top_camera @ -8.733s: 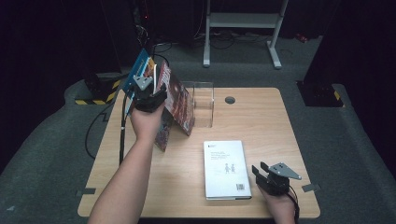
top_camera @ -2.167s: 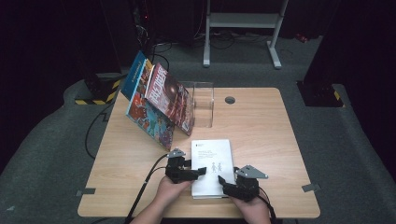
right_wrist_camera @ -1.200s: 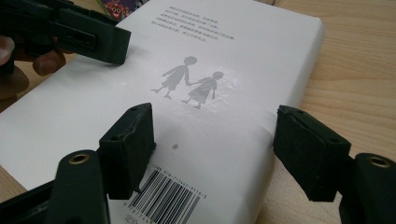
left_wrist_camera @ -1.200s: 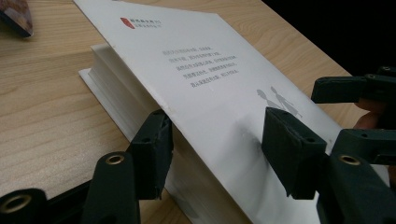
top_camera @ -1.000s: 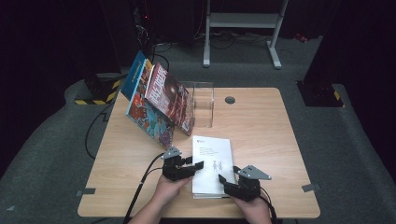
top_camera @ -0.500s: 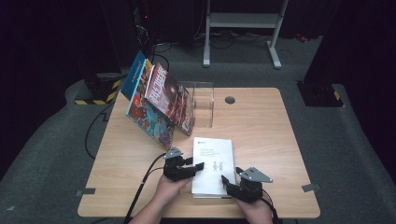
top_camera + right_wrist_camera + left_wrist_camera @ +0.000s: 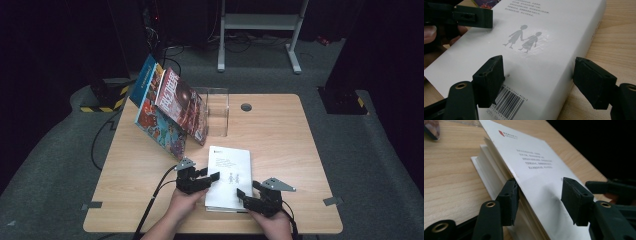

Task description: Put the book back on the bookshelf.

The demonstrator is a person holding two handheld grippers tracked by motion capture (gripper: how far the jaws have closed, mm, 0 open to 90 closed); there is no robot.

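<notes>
**White paperback being readied for lifting, with two books already in the stand**

At the near edge of the wooden table (image 7: pixel 280 130), a white paperback (image 7: pixel 231 175) lies flat, back cover up, a barcode and a grey drawing of two figures printed on it. It is approached from both sides. The left gripper (image 7: pixel 202 180) is placed at the book's left edge: in the left gripper view its jaws are seen spread apart, one at the page block below and one above the cover, which appears slightly lifted off the pages there. Nothing is clamped yet. The right gripper (image 7: pixel 247 196) is set at the near right corner; in the right gripper view (image 7: pixel 537 82) its jaws stand wide, one resting on the cover beside the barcode and the other outside the spine, just off the table. Whether that left-hand pad actually presses on the cover cannot be told with certainty.

Farther back, two colourful books (image 7: pixel 170 107) are already leaned against a clear acrylic bookend (image 7: pixel 217 110), well apart from the paperback. That part of the work is judged done.

What is left, by this reading, is the whole handling of the white paperback: a firm grip has to be closed on it, it must be raised from the table, carried to the stand and set upright beside the others. The task is judged to be roughly two thirds along, with the last book not yet lifted.
</notes>
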